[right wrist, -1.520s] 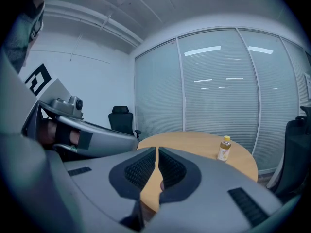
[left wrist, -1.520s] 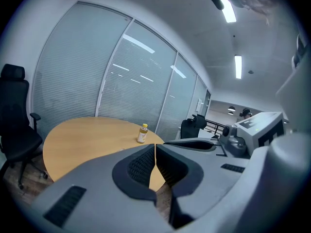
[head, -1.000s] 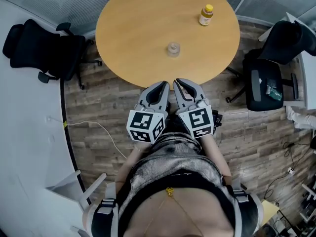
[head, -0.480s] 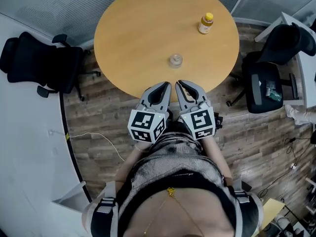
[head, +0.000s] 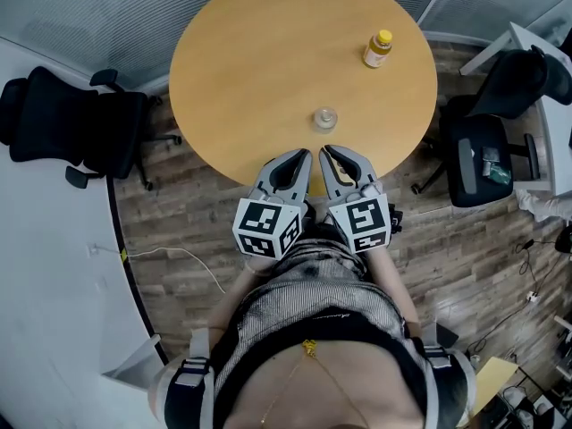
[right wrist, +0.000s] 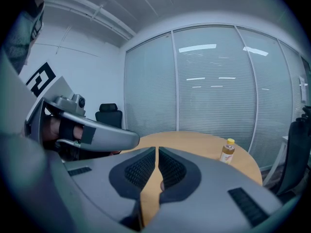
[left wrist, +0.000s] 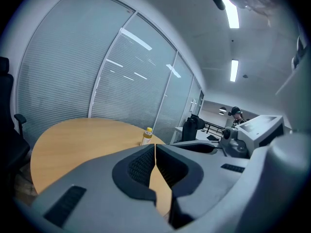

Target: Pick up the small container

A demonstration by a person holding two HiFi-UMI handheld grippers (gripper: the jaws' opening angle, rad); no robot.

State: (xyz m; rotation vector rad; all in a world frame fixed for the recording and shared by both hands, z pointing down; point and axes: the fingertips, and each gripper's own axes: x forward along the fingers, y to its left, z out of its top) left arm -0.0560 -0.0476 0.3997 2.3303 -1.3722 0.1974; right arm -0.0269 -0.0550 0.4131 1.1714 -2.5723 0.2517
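At the 6 o'clock edge of the round wooden table [head: 250, 70], nearest my body, my left gripper [head: 295, 161] and right gripper [head: 332, 156] sit side by side, pointing toward 12 o'clock with their tips reaching over the rim. Both pairs of jaws are pressed together with nothing between them, as each gripper view confirms.

I judge this to be the approach: nothing is grasped yet. The small container [head: 325, 119], a clear little jar, stands upright on the tabletop at 12 o'clock, near the right gripper's tips but apart from them. Next, I think one gripper must spread its jaws, ease forward until they straddle the jar, then close gently so it doesn't skid or tip. I cannot tell if anything is inside it.

Farther off, at about 1 o'clock, a yellow-capped bottle [head: 378, 49] stands upright, seemingly holding amber liquid.
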